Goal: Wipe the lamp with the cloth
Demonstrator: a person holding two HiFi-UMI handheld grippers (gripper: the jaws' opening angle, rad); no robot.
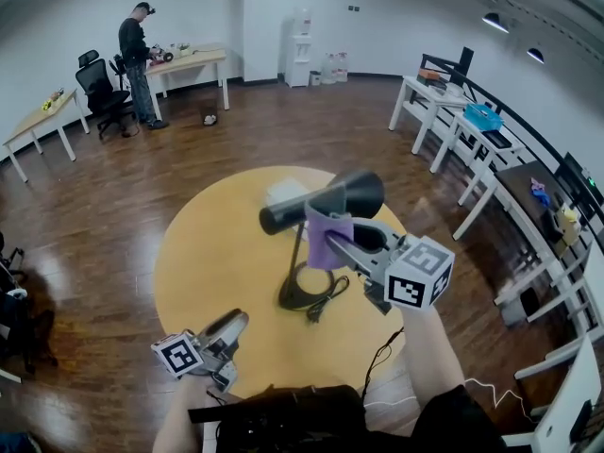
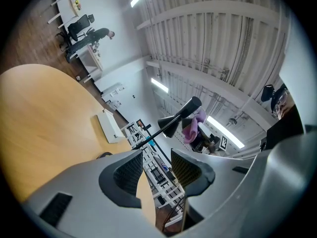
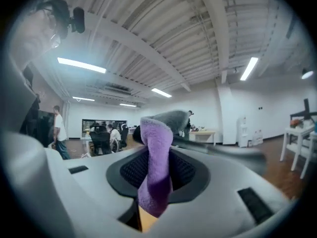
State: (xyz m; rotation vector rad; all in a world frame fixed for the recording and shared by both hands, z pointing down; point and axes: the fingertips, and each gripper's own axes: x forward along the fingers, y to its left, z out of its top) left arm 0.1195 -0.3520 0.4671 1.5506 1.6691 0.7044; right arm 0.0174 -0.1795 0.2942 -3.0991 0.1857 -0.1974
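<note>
A black desk lamp [image 1: 321, 202] stands on the round yellow table [image 1: 208, 253], its base [image 1: 300, 297] near the table's middle and its long head tilted above. My right gripper [image 1: 334, 241] is shut on a purple cloth [image 1: 327, 238], and the cloth's top edge lies against the underside of the lamp head. In the right gripper view the cloth [image 3: 155, 162] hangs between the jaws, with the lamp head [image 3: 172, 118] just behind it. My left gripper [image 1: 229, 327] is low at the table's near left, open and empty. From it I see the lamp [image 2: 179, 117] and the cloth [image 2: 192, 126] ahead.
A white box [image 1: 282, 193] lies on the table behind the lamp. The lamp's black cable [image 1: 330, 302] curls beside the base. Desks [image 1: 491, 144] line the right wall. A person [image 1: 136, 60] stands at a far table on the left.
</note>
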